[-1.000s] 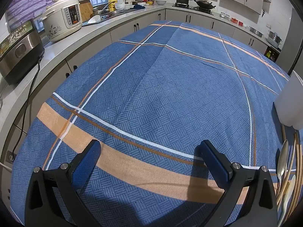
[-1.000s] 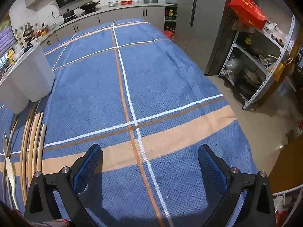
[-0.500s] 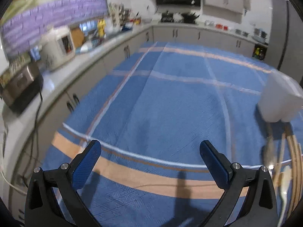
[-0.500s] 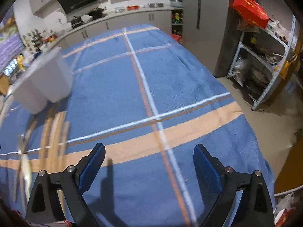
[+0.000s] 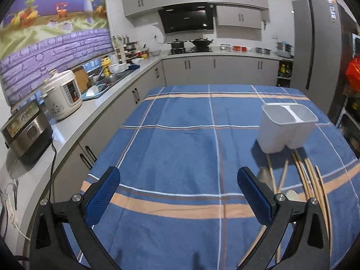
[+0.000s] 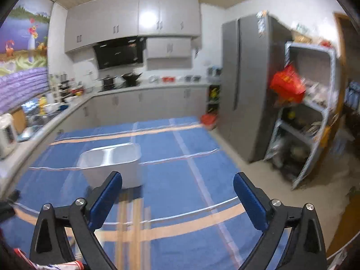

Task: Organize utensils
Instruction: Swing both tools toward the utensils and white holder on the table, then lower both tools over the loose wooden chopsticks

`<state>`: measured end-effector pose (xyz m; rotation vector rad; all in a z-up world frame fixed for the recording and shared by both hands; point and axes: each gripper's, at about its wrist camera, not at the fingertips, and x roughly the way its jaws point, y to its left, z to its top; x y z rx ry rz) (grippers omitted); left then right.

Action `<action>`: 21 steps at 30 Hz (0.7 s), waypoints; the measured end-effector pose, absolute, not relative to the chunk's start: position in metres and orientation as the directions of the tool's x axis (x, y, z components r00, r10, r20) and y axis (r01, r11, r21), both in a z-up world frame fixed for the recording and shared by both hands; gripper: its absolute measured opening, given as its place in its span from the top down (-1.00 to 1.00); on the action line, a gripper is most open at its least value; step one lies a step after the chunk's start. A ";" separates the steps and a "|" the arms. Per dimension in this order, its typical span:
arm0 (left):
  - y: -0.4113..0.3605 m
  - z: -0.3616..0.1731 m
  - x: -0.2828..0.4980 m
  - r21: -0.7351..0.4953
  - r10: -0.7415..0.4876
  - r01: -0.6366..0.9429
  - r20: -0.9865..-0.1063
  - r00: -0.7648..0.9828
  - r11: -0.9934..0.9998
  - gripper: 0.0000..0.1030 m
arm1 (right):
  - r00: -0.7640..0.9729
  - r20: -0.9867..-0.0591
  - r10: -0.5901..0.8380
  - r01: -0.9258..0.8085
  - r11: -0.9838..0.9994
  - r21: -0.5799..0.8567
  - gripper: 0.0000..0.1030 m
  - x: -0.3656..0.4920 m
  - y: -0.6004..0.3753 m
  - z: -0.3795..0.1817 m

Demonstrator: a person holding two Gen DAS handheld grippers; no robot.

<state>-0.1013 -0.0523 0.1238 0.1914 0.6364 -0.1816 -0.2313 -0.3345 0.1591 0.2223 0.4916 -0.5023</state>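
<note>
Both tongs, left point(image 5: 177, 191) and right point(image 6: 177, 194), had lifted and tilted up, gaping empty; chopsticks point(image 5: 312, 184) lay unsorted beside the bin point(image 5: 285, 132).

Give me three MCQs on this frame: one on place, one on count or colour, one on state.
1. Where do the chopsticks lie relative to the bin?
A. inside the bin
B. on the cloth just in front of the bin
C. on the counter by the rice cooker

2. How many compartments does the bin have?
A. one
B. two
C. four

3. What state is the left tool in?
A. open, holding nothing
B. shut on a spoon
C. shut on chopsticks

Answers:
1 B: the sticks lie flat on the blue cloth, with their far ends at the bin's base.
2 B: a single divider splits the top opening into two.
3 A: the blue pads stand wide apart with only cloth between them; the right tool looks the same.
</note>
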 end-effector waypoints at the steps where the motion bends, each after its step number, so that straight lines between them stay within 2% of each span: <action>1: -0.055 0.124 -0.105 0.124 -0.112 0.232 -0.606 0.788 0.965 -1.00 | 0.768 -0.502 -0.399 0.510 0.854 0.101 -0.96 -0.232 -0.332 0.159; 12: -0.060 0.123 -0.128 0.121 -0.154 0.295 -0.637 0.756 0.948 -1.00 | 0.803 -0.536 -0.260 0.431 0.875 0.222 -0.96 -0.233 -0.323 0.143; 21: -0.081 0.112 -0.137 0.074 -0.169 0.313 -0.713 0.681 0.947 -1.00 | 0.777 -0.615 -0.134 0.403 0.856 0.323 -0.96 -0.250 -0.346 0.118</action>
